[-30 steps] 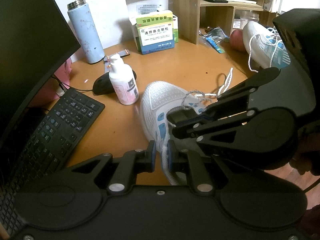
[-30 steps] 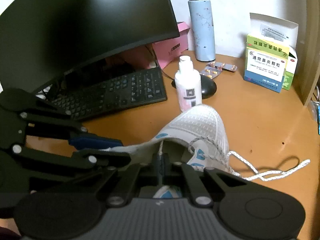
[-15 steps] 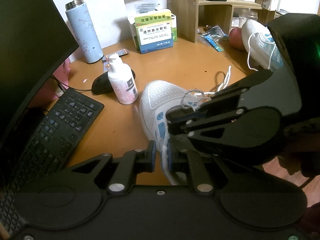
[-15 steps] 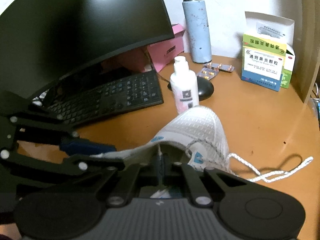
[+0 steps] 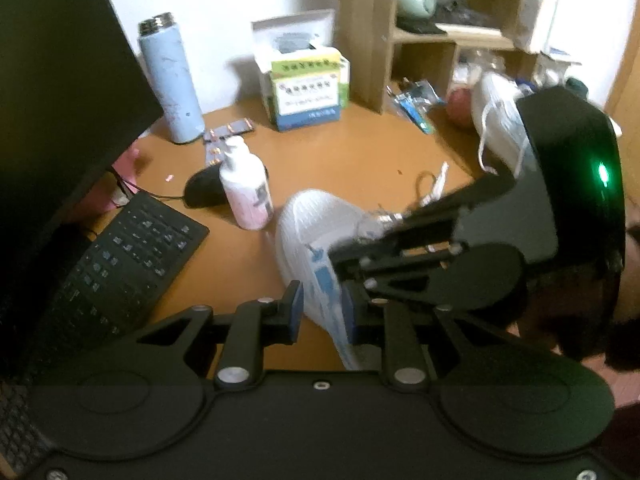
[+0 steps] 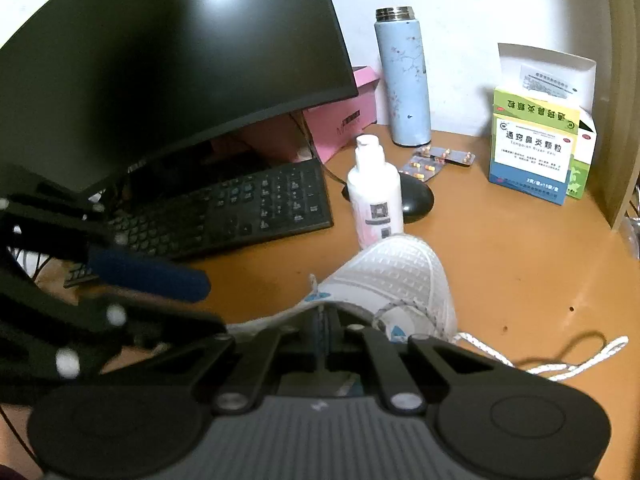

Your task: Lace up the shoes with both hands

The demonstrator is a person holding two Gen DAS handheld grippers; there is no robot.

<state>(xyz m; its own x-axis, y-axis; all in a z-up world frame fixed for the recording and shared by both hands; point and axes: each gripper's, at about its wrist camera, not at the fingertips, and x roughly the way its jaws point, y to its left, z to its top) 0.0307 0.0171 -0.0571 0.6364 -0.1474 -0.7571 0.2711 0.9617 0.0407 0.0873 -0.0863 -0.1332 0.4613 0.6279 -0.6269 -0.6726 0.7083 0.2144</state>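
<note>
A white mesh shoe with blue accents lies on the orange desk, toe pointing away. My left gripper is open, and the shoe's near side edge runs between its blue pads. My right gripper is shut on the shoe's collar edge; in the left wrist view it reaches in from the right over the shoe's opening. A white lace trails loose on the desk to the right of the shoe. A second white shoe sits at the far right, partly hidden by the right gripper's body.
A white pump bottle stands just beyond the toe, with a black mouse behind it. A keyboard and monitor fill the left. A blue flask, medicine boxes, pill strips and a wooden shelf line the back.
My left gripper's fingers have spread apart; they were pinched on the shoe's side edge before. The right gripper stays shut on the collar. Both views have shifted slightly and are blurred.
</note>
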